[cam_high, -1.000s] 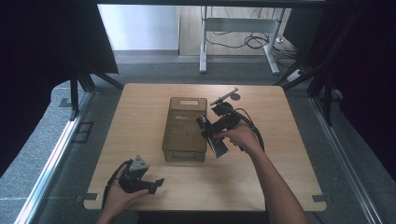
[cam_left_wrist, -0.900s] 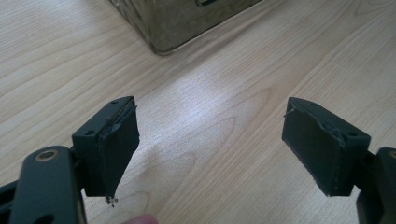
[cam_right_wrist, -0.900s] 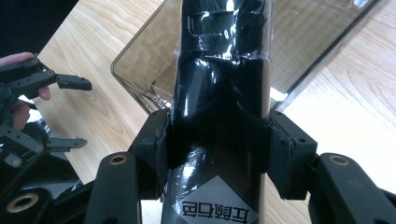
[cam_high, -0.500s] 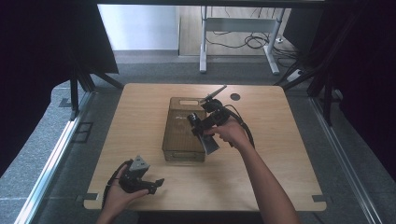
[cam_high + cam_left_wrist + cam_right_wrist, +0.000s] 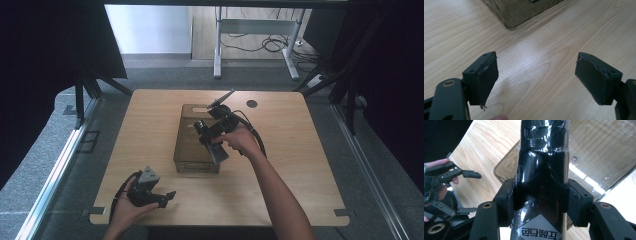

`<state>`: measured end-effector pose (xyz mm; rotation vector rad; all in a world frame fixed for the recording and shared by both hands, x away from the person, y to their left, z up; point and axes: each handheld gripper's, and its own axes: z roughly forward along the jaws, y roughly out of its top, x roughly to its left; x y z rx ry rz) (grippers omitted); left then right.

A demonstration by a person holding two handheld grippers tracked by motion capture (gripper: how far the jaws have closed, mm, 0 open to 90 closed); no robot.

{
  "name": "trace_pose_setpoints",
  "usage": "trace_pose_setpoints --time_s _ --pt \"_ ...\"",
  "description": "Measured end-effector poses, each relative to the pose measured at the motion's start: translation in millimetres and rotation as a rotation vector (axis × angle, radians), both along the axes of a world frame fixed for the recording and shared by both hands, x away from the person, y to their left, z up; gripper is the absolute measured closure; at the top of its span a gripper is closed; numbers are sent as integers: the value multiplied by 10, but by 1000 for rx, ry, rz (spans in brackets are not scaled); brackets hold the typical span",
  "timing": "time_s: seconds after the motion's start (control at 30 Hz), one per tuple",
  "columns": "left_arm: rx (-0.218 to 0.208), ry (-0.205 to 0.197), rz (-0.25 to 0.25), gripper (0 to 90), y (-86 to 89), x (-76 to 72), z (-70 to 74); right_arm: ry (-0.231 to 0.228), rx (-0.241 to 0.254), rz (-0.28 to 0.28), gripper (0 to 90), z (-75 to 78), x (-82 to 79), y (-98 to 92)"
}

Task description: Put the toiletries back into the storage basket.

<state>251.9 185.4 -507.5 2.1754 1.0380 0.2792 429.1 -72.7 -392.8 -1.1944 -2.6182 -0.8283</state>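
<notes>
My right gripper [image 5: 540, 202] is shut on a black packet [image 5: 541, 170] wrapped in clear plastic, with a white label at its near end. Both pads press on the packet's sides. In the high view the right gripper [image 5: 206, 131] hangs with the packet [image 5: 219, 153] over the right half of a translucent brown box [image 5: 187, 145] in the middle of the table. My left gripper [image 5: 167, 199] rests near the table's front left edge, open, with bare wood between its jaws [image 5: 536, 77]. One corner of the box [image 5: 524, 10] lies ahead of it.
The wooden table [image 5: 310, 165] has a small dark round hole [image 5: 251, 104] at its back right. A cable trails from the right gripper across the tabletop. Beyond the table stands a metal frame [image 5: 260, 30] with loose cables on the floor.
The right gripper has carried the packet leftward, from beside the box's right edge to over the box. The left gripper has stayed put.
</notes>
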Motion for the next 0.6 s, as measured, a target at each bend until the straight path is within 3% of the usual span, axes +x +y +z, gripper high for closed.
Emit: trace_pose_setpoints --time_s 0.6 --pt "-2 0 -3 189 -2 -1 -2 2 -11 7 472 -24 56 162"
